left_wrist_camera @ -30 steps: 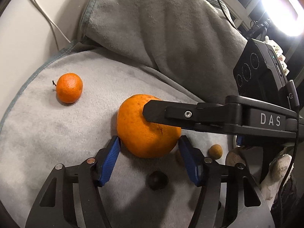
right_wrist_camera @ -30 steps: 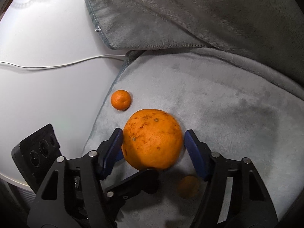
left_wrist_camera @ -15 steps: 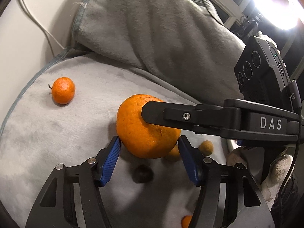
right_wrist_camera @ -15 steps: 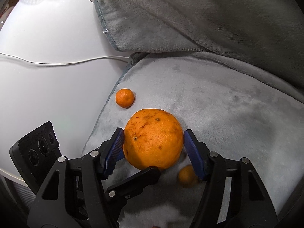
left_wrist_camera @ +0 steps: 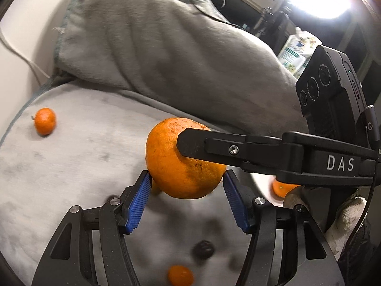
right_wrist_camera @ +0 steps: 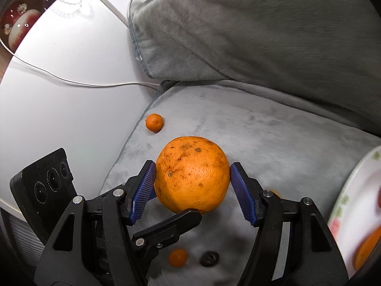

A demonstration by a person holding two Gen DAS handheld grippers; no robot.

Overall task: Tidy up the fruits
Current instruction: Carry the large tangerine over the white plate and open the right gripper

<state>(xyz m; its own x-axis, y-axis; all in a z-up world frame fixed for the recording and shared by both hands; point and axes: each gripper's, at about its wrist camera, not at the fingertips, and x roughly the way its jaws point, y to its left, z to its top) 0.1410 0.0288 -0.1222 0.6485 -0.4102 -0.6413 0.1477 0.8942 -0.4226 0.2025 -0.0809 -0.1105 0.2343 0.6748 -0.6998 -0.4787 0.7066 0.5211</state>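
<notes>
A big speckled orange (left_wrist_camera: pixel 183 164) hangs above the grey cushion (left_wrist_camera: pixel 78 157), held from two sides at once. My left gripper (left_wrist_camera: pixel 187 200) is shut on its lower part, and my right gripper (right_wrist_camera: pixel 193 188) is shut on it crosswise; one right finger (left_wrist_camera: pixel 204 144) lies across its top. In the right wrist view the orange (right_wrist_camera: pixel 193 174) fills the middle. A small mandarin (left_wrist_camera: pixel 44 124) lies at the cushion's far left edge, also seen in the right wrist view (right_wrist_camera: pixel 154 122).
A floral-rimmed plate (right_wrist_camera: pixel 350 190) with fruit sits at the right. A tiny orange fruit (right_wrist_camera: pixel 178 258) and a dark round one (right_wrist_camera: pixel 209 258) lie on the cushion below. A grey pillow (left_wrist_camera: pixel 171 54) stands behind. A white cable (right_wrist_camera: pixel 71 81) crosses the white table.
Both grippers have lifted the big orange up off the cushion and carried it toward the plate side. The small fruits now lie lower in view.
</notes>
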